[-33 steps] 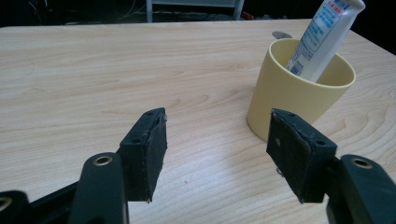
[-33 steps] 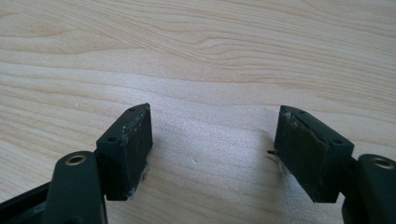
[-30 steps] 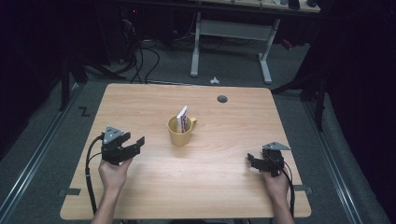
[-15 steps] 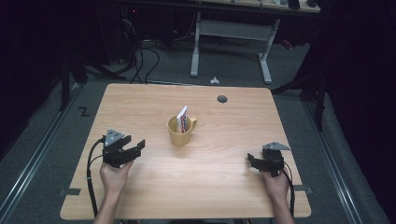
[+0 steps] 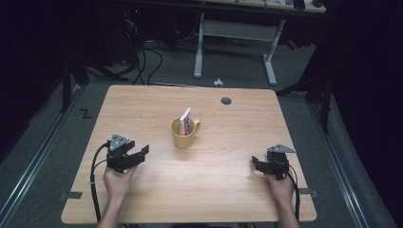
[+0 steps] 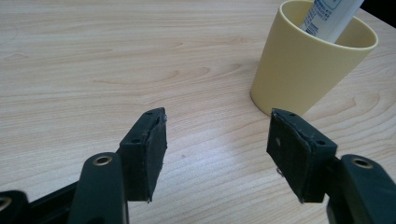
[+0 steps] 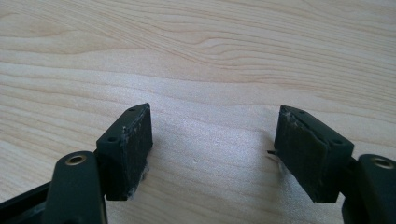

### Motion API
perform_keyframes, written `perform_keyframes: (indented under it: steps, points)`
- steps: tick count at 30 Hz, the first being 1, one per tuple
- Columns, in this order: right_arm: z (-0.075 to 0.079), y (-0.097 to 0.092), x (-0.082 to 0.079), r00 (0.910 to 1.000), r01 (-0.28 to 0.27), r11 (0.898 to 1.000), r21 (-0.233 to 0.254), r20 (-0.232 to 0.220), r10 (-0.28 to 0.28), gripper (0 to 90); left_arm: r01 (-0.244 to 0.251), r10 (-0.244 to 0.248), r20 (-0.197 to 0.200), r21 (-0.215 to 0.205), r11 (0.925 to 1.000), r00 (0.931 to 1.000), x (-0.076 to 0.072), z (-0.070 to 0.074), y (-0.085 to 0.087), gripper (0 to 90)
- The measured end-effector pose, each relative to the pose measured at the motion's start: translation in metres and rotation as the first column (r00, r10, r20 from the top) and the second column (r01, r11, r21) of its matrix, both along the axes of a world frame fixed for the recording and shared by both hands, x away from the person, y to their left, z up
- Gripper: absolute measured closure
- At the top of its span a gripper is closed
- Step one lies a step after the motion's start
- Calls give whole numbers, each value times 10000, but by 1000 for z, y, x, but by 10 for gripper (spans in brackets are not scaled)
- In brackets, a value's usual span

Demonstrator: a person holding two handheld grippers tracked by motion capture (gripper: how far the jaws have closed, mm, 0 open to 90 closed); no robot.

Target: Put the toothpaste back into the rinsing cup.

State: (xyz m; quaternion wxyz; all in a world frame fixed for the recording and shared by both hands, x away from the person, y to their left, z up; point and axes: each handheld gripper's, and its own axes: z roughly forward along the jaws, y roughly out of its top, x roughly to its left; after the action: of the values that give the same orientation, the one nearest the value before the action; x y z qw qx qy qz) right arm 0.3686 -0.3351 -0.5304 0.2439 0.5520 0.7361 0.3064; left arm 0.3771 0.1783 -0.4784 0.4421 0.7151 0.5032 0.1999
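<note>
Yellow mug (image 5: 184, 134) with a toothpaste tube (image 5: 186, 120) standing tilted inside, on the wooden desk (image 5: 223, 190), ahead and to the right of the left hand-held gripper (image 5: 140, 153), near but apart from it. Handle on the mug's side away from that gripper, toward the right hand-held gripper (image 5: 255, 164). Seen along the left hand-held gripper (image 6: 217, 151): mug (image 6: 303, 70) up and to the right of the jaws, its base just beyond the right-hand pad (image 6: 292, 156), no contact; toothpaste tube (image 6: 329, 18) leaning out over the rim, white with blue print. Jaws of the left hand-held gripper apart, bare desk (image 6: 93, 70) between the pads, nothing gripped. Left hand (image 5: 116, 183) wrapped around the gripper's body from behind, cable trailing down toward the desk's near edge.

Right hand-held gripper well apart from the mug, far off on its right-hand side, low over the desk near the right edge, pointing leftward across the wood. Seen along the right hand-held gripper (image 7: 212, 149): jaws apart, pads (image 7: 128, 149) worn and dusty at the edges, plain wood grain of the desk (image 7: 210, 56) between and beyond them, nothing held. Right hand (image 5: 280, 187) behind that gripper, grey three-cornered plate on top. Round cable hole (image 5: 226, 100) in the desk beyond the mug, farther from both grippers.
</note>
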Motion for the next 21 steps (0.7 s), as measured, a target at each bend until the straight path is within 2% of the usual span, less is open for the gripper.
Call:
perform_keyframes:
  steps: [9, 21]
  points:
    - [0, 0, 0, 10000, -1, 10000, 0, -1, 1, 279, -114, 108, -287, -209, 9997, 9995, -2, -14, 1, 379]
    - [0, 0, 0, 10000, 2, 10000, 0, 0, -2, 279, -96, 87, -701, -122, 9999, 9975, 2, -29, -4, 378]
